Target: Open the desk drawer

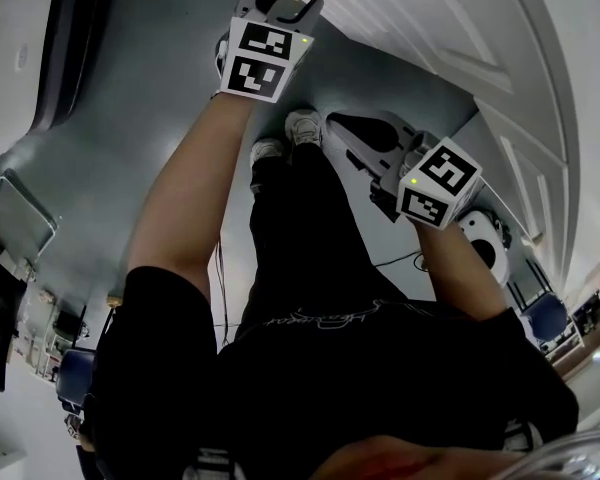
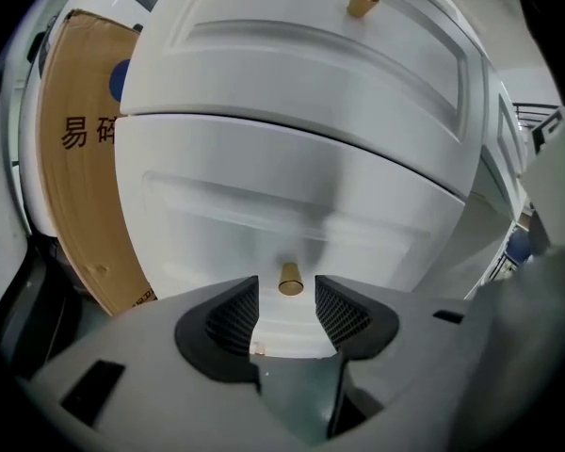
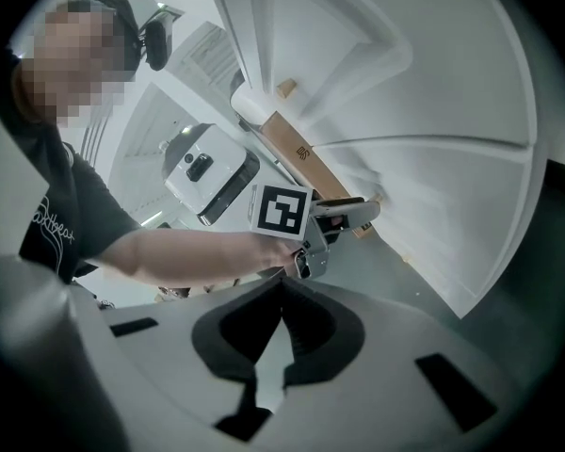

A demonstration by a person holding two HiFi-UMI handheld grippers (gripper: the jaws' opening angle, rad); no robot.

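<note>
My left gripper [image 2: 287, 288] is released, its jaws standing wide apart with nothing pressed between them. I hold it like that because the small brass knob [image 2: 290, 279] of the lower drawer [image 2: 264, 210] is what I have to take, and the gap has to be wider than the knob to slip round it. In the left gripper view the knob sits squarely in line with that gap, about midway across the drawer front, with clear space to either pad. It looks to be at the fingertips or just ahead of them, and neither pad touches it.

The gripper tilts downward toward the desk [image 1: 450, 38] because this drawer is the lower of the two. The upper drawer [image 2: 301, 64] has its own knob [image 2: 363, 0], well above my jaws and off to the right. A cardboard box [image 2: 80, 177] stands against the desk's left side, clear of my line of approach.

My right gripper [image 3: 282, 295] is clenched on nothing, its jaws meeting at the tips. It hangs back from the desk, away from the drawer fronts, looking across at my left gripper. I judge it is kept there because one knob needs only one gripper.

The drawer is shut, its front flush with the one above.
</note>
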